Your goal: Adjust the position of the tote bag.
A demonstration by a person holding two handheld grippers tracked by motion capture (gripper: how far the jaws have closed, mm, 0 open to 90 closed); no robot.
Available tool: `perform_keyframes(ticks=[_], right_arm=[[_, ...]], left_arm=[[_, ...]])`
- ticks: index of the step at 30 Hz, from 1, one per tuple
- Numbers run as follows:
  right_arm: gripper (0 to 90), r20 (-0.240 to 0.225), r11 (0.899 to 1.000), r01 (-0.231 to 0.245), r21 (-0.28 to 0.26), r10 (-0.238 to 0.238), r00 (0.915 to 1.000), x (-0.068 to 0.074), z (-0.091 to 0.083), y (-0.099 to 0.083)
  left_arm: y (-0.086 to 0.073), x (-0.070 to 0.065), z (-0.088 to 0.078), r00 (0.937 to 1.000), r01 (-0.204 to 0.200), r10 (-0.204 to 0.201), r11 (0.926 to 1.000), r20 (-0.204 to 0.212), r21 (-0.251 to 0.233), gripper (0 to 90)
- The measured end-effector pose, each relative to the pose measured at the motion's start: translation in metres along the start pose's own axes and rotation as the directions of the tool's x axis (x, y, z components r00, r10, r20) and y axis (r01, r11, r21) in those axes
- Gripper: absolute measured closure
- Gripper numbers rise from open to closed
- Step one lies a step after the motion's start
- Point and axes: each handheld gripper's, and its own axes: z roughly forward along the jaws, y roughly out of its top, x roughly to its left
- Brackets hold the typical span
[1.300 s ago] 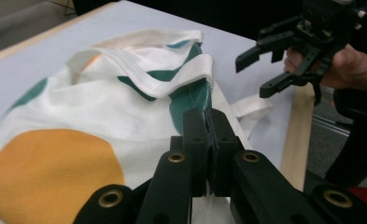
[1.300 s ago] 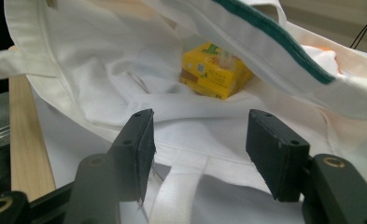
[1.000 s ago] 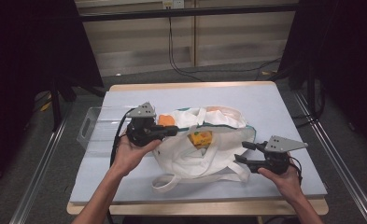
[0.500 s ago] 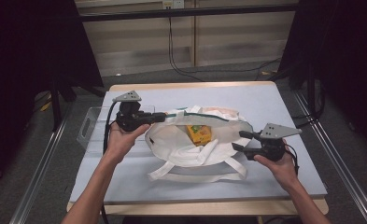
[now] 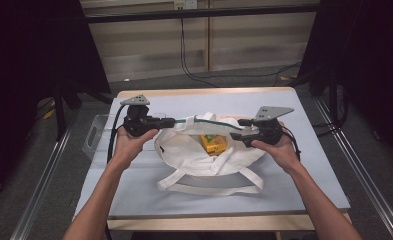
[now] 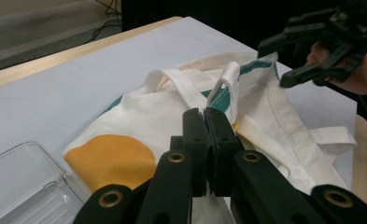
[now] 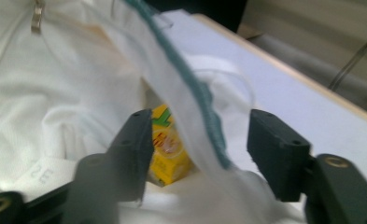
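Note:
A white tote bag [image 5: 194, 150] with a green-edged rim lies on the grey table [image 5: 304, 170], its mouth pulled up and wide. Inside it rests a yellow carton [image 5: 214, 143], also visible as the yellow carton [image 7: 165, 154] in the right gripper view. My left gripper [image 5: 173, 121] is shut on the left part of the rim; in its own view, the left gripper [image 6: 209, 116] pinches the fabric. On the opposite side, my right gripper [image 5: 240, 123] points left at the rim. In its own view, the right gripper [image 7: 202, 126] is open, with the green edge [image 7: 195, 93] running loose between the jaws.
A clear plastic tray [image 5: 96, 135] stands at the table's left edge, just behind my left hand. The bag's two long handles [image 5: 209, 187] trail toward the front edge. An orange patch [image 6: 111, 156] marks the bag's outside.
My left gripper has drawn the rim left and away, which stretched the bag's mouth. My right gripper has moved from the front right up to the rim's right side.

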Motion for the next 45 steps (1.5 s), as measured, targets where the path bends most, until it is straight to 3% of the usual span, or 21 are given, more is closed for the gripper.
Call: perform_keyframes(ticks=[1, 3, 4, 6, 7, 8, 11, 12, 14, 16, 19, 21, 22, 24, 28, 33, 34, 39, 41, 43, 45], right_arm=[[49.1, -0.005, 0.999, 0.011, 0.030, -0.011, 0.9999, 0.000, 0.006, 0.000], [69.9, -0.005, 0.997, 0.023, 0.079, -0.023, 0.9997, -0.002, 0.016, 0.000], [82.7, -0.026, 0.997, -0.005, 0.073, 0.007, 0.9996, -0.006, 0.020, 0.001], [86.4, -0.033, 0.997, -0.030, 0.069, 0.032, 0.9989, -0.011, 0.023, 0.004], [86.4, -0.033, 0.997, -0.030, 0.069, 0.032, 0.9989, -0.011, 0.023, 0.004], [86.7, -0.046, 0.997, -0.039, 0.072, 0.042, 0.9980, -0.015, 0.024, 0.007], [87.0, -0.062, 0.996, -0.039, 0.076, 0.044, 0.9971, -0.022, 0.027, 0.016], [87.1, -0.061, 0.996, -0.040, 0.081, 0.045, 0.9971, -0.026, 0.029, 0.023], [87.1, -0.063, 0.996, -0.041, 0.080, 0.046, 0.9970, -0.029, 0.029, 0.027], [87.1, -0.062, 0.996, -0.045, 0.081, 0.050, 0.9968, -0.035, 0.030, 0.033], [87.1, -0.063, 0.996, -0.053, 0.077, 0.058, 0.9963, -0.043, 0.033, 0.039], [87.1, -0.062, 0.995, -0.068, 0.069, 0.072, 0.9955, -0.050, 0.036, 0.042], [87.0, -0.058, 0.995, -0.077, 0.064, 0.081, 0.9950, -0.054, 0.038, 0.043], [87.0, -0.047, 0.994, -0.094, 0.060, 0.097, 0.9942, -0.060, 0.043, 0.043], [86.8, -0.041, 0.987, -0.133, 0.086, 0.137, 0.9897, -0.069, 0.058, 0.037], [86.6, -0.030, 0.982, -0.127, 0.138, 0.133, 0.9907, -0.068, 0.073, 0.028], [86.1, -0.029, 0.977, -0.148, 0.154, 0.154, 0.9877, -0.071, 0.079, 0.023], [83.8, -0.004, 0.969, -0.176, 0.171, 0.180, 0.9837, -0.077, 0.087, 0.015], [81.7, 0.021, 0.964, -0.181, 0.194, 0.180, 0.9835, -0.077, 0.093, 0.011], [79.5, 0.023, 0.963, -0.184, 0.196, 0.183, 0.9828, -0.077, 0.094, 0.009], [66.4, 0.026, 0.970, -0.162, 0.180, 0.160, 0.9867, -0.074, 0.088, 0.010]], left_arm=[[0.000, -0.001, 0.000, 1.0000, -0.001, 0.001, 1.0000, 0.005, 0.001, 88.1], [0.000, -0.001, 0.001, 0.9997, -0.007, 0.007, 0.9998, 0.022, 0.017, 87.7], [0.001, -0.001, 0.001, 0.9996, -0.010, 0.009, 0.9996, 0.027, 0.025, 86.2], [0.002, -0.001, 0.001, 0.9996, -0.016, 0.015, 0.9995, 0.022, 0.027, 77.0], [0.004, -0.001, 0.002, 0.9996, -0.019, 0.018, 0.9992, 0.023, 0.034, 77.0], [0.006, -0.002, 0.002, 0.9994, -0.027, 0.026, 0.9989, 0.023, 0.039, 67.8], [0.015, -0.010, 0.008, 0.9974, -0.069, 0.067, 0.9952, 0.026, 0.070, 56.2], [0.018, -0.013, 0.013, 0.9961, -0.086, 0.084, 0.9908, 0.027, 0.104, 47.8], [0.020, -0.015, 0.024, 0.9942, -0.105, 0.100, 0.9847, 0.038, 0.139, 46.5], [0.021, -0.015, 0.033, 0.9924, -0.123, 0.121, 0.9768, 0.020, 0.176, 42.0], [0.022, -0.010, 0.045, 0.9909, -0.134, 0.135, 0.9694, 0.009, 0.206, 47.2], [0.022, -0.005, 0.049, 0.9923, -0.123, 0.123, 0.9714, 0.014, 0.203, 61.4], [0.022, -0.001, 0.050, 0.9941, -0.109, 0.106, 0.9798, 0.023, 0.168, 61.4], [0.022, 0.004, 0.050, 0.9967, -0.081, 0.081, 0.9879, 0.011, 0.132, 80.4], [0.018, 0.021, 0.059, 0.9995, -0.006, 0.011, 0.9882, -0.030, 0.153, 83.4], [0.007, 0.044, 0.073, 0.9944, 0.080, -0.063, 0.9737, -0.085, 0.213, 83.6], [0.003, 0.048, 0.080, 0.9937, 0.091, -0.073, 0.9670, -0.085, 0.238, 83.5], [-0.002, 0.053, 0.092, 0.9906, 0.116, -0.092, 0.9563, -0.101, 0.268, 83.5], [-0.006, 0.055, 0.097, 0.9915, 0.106, -0.077, 0.9483, -0.105, 0.299, 83.6], [-0.007, 0.054, 0.098, 0.9891, 0.124, -0.094, 0.9502, -0.113, 0.286, 83.6], [-0.008, 0.058, 0.094, 0.9904, 0.117, -0.087, 0.9429, -0.107, 0.312, 83.4]])
